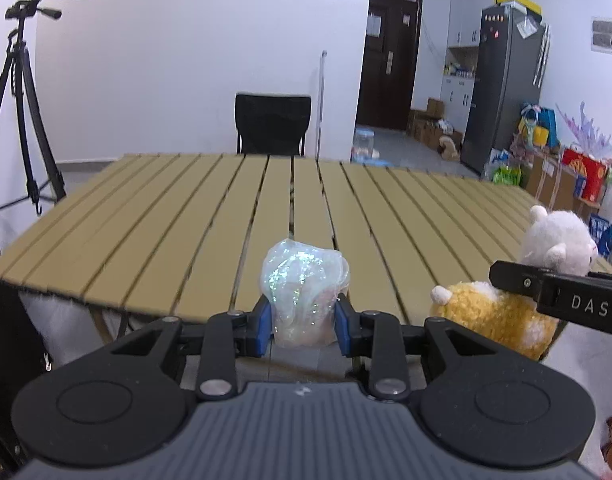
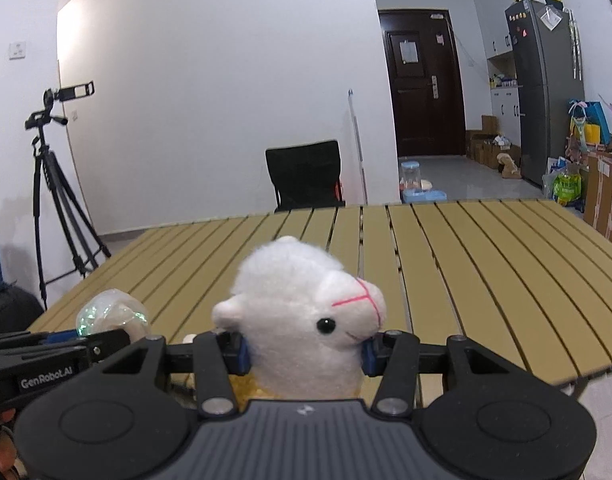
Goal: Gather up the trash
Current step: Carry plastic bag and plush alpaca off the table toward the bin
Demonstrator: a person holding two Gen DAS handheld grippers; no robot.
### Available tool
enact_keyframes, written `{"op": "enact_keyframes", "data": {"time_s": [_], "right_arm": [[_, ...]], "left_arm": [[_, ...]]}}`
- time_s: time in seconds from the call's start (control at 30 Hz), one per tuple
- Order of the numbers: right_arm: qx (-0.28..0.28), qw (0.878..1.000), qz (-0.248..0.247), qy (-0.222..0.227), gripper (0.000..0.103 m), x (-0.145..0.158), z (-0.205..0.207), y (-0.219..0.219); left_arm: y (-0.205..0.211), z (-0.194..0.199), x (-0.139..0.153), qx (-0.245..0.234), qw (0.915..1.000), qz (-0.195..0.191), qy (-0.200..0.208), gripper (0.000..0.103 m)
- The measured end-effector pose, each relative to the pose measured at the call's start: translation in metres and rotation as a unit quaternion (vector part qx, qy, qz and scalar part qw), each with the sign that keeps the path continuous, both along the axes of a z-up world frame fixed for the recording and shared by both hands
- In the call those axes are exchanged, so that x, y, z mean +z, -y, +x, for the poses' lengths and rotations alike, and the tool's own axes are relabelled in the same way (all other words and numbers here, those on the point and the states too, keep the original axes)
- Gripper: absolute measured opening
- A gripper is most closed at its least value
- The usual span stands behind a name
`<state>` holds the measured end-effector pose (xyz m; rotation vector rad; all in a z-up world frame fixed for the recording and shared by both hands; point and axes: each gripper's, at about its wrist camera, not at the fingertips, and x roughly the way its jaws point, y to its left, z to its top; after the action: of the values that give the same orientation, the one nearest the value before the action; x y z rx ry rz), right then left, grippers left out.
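Firmly in tongs: wrapper, plush.

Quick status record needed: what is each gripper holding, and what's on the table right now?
left gripper: shut on crumpled iridescent plastic wrapper
right gripper: shut on white alpaca plush toy, gripped at the neck; yellow body hangs below
slatted table: nothing visible on its top
beyond table: black chair, tripod with camera

White walls enclose a slatted tan table, black chair, tripod, dark door, grey refrigerator.
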<state>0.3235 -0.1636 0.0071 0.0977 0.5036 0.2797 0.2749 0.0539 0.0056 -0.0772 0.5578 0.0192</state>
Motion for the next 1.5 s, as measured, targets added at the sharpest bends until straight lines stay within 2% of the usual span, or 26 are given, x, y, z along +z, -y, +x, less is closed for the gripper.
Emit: {"op": "enact_keyframes", "data": {"time_s": [0.27,0.47,0.8,0.93,1.13,1.5], "right_arm": [[0.006,0.999,-0.007,-0.04,0.047,-0.039,-0.03,0.007],[0.009,0.997,-0.02,-0.079,0.047,-0.081,-0.05,0.01],[-0.001,0.987,-0.026,-0.161,0.047,-0.161,-0.068,0.029],[-0.01,0.981,-0.019,-0.193,0.047,-0.187,-0.071,0.038],[-0.009,0.976,-0.023,-0.218,0.047,-0.209,-0.069,0.041],[-0.03,0.973,-0.022,-0.227,0.047,-0.216,-0.056,0.058]], "left_arm": [[-0.001,-0.026,-0.043,-0.001,0.9989,-0.004,-0.046,0.032],[0.006,-0.04,-0.082,-0.004,0.9963,0.001,-0.086,0.032],[0.015,-0.04,-0.159,-0.002,0.9839,0.018,-0.178,0.032],[0.016,-0.041,-0.179,-0.001,0.9796,0.03,-0.199,0.032],[0.019,-0.035,-0.196,0.001,0.973,0.042,-0.227,0.032],[0.031,-0.01,-0.2,0.006,0.9684,0.032,-0.247,0.032]]}}
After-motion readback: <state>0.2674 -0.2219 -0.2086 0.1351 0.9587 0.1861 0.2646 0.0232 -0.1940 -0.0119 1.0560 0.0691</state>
